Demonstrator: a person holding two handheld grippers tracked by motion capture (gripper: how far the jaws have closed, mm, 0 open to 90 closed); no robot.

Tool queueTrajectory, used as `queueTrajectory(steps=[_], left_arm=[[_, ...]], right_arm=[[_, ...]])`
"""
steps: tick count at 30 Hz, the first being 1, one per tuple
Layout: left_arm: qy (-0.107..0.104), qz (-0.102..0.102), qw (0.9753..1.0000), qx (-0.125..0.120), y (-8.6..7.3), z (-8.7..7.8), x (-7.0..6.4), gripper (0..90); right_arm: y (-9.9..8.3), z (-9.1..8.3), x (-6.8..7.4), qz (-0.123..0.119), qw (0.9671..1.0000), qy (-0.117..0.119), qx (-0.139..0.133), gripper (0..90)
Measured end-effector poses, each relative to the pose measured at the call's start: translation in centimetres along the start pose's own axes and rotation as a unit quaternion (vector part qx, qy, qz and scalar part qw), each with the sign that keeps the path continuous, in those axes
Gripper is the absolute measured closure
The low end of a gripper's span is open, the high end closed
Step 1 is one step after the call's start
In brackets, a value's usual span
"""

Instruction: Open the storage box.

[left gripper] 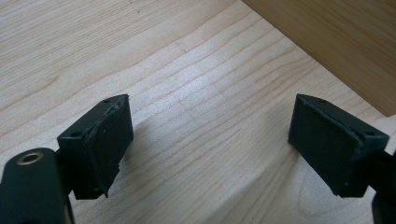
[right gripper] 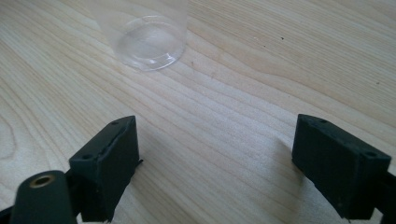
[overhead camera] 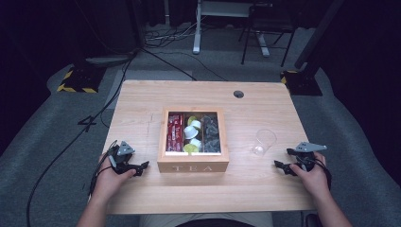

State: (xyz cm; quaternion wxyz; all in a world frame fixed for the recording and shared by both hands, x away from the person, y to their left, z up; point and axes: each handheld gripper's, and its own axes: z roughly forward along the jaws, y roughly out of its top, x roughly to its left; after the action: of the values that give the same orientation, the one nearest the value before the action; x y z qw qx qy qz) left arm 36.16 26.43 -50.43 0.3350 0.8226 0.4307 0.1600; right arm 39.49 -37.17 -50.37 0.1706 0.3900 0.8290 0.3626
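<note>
From the high view, a wooden tea box [overhead camera: 193, 163] sits in the middle of the table [overhead camera: 142, 99], its front marked TEA and its top open to the camera, so the three compartments can be reached from above: red packets [overhead camera: 175, 132] in the left one, small white and yellow-green capsules [overhead camera: 191, 134] in the middle one, dark wrapped pieces [overhead camera: 210, 134] in the right one. A clear plastic cup [overhead camera: 263, 142] stands upright to the right of the box, apart from it and near the right gripper [overhead camera: 282, 167], probably placed there to receive something from the box. The left gripper [overhead camera: 140, 166] rests low on the table just left of the box front, and each gripper flanks the work, which looks like a ready stance. What the dark pieces are is hard to tell at this size, and the cup's rim nearly vanishes against the wood. In the left gripper view, the jaws stand wide apart with nothing between them over bare wood; a corner of the box wall [left gripper: 336, 42] crosses the upper right, cut off by the frame. In the right gripper view, the jaws are likewise spread wide and empty, aimed toward the cup [right gripper: 147, 42], whose base shows ahead while its upper part is cut off at the top edge.
</note>
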Motion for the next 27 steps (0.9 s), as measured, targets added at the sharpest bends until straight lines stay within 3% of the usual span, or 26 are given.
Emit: queueTrajectory(steps=[7, 12, 15, 16, 18, 19, 22, 27], left_arm=[[-0.003, -0.001, 0.9999, 0.011, 0.3, -0.3, -0.2, 19.7], [-0.013, 0.012, 0.9998, 0.001, 1.0, -1.2, -0.7, 25.8], [-0.042, -0.002, 0.999, 0.018, 1.5, -1.8, -1.3, 27.1], [-0.042, -0.002, 0.999, 0.018, 1.5, -1.8, -1.3, 28.5], [-0.063, 0.004, 0.9971, 0.043, 1.7, -2.4, -1.8, 28.8], [-0.07, 0.013, 0.9965, 0.043, 2.0, -2.8, -2.1, 29.0], [-0.081, 0.023, 0.9961, 0.024, 2.7, -3.7, -2.8, 28.8], [-0.11, 0.043, 0.9929, 0.001, 3.7, -4.5, -3.8, 26.1]], right_arm=[[0.0, 0.0, 0.0, -0.001, 1.0, 0.0, 0.0, 14.8], [0.0, 0.0, 0.0, 0.0, 1.0, 0.0, 0.0, 14.9], [0.0, 0.0, 0.0, 0.0, 1.0, 0.0, 0.0, 14.8], [0.0, 0.0, 0.0, 0.0, 1.0, 0.0, 0.0, 14.8], [0.0, 0.0, 0.0, 0.0, 1.0, 0.0, 0.0, 14.9], [0.0, 0.0, 0.0, 0.0, 1.0, 0.0, 0.0, 14.9], [0.0, 0.0, 0.0, 0.0, 1.0, 0.001, 0.0, 14.9], [0.0, 0.0, 0.0, 0.0, 1.0, 0.001, -0.001, 14.9]])
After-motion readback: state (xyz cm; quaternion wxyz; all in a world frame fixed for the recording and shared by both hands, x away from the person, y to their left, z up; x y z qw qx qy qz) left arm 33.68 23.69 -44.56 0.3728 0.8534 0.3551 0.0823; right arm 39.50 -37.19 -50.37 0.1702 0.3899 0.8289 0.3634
